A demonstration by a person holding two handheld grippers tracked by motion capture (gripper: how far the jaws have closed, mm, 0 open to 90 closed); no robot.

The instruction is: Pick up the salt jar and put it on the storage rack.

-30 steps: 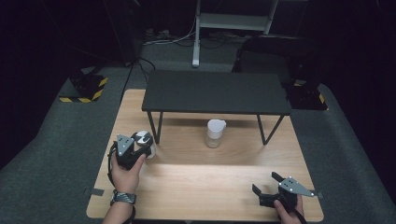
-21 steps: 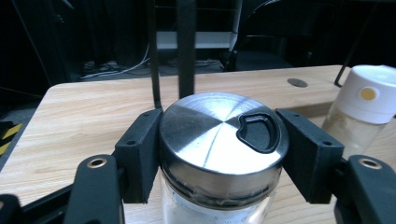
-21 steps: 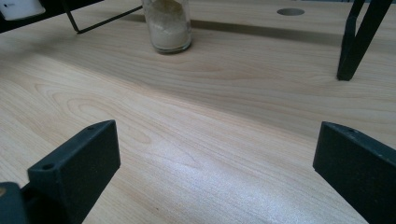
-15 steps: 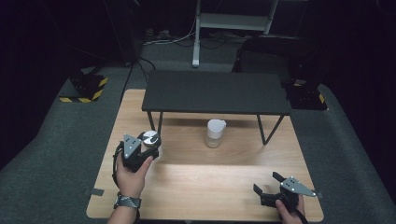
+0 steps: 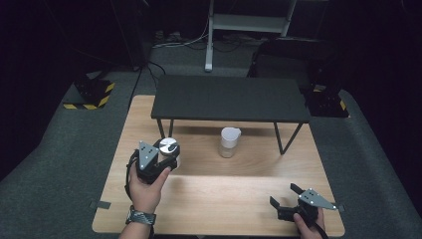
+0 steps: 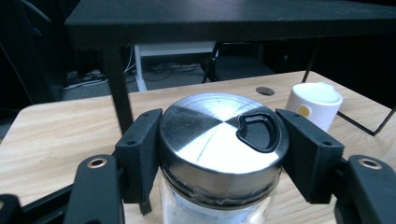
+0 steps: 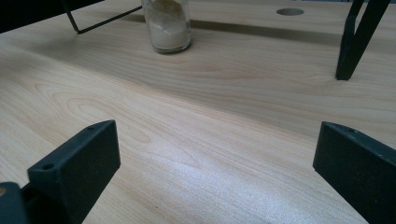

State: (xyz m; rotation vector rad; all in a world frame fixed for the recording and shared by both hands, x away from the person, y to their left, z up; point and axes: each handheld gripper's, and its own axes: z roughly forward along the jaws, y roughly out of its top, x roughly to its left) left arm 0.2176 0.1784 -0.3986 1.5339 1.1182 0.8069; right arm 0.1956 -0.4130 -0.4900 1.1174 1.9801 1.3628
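Left gripper (image 5: pixel 166 158): jaws clamped on either side of the jar's metal lid; held in the person's left hand (image 5: pixel 145 188) over the left part of the table.
Jar (image 5: pixel 169 151): glass, with pale powder inside and a brushed steel lid (image 6: pixel 222 137) bearing a black flip tab; pinched between the left jaws, upright, just in front of the shelf's left front leg (image 5: pixel 161 128).
Change, left side: a second ago the left gripper and jar sit nearer the table's left edge; now both stand further right, toward the table's middle, with the jar closer to the cup. The grip on the lid is the same throughout.
Right gripper (image 5: pixel 283 200): jaws spread wide with bare wood between them; held low at the near right corner of the table.
Change, right side: none; same spot and same spread as before.
Cup (image 5: pixel 229 142): white, paper, with a small yellow dot on its wall; stands on the table under the shelf's front edge, right of the jar and apart from it. Unmoved.
Shelf (image 5: pixel 229 98): black, low, on thin legs, across the back half of the table. Unmoved.
Table (image 5: pixel 224 199): light wood.
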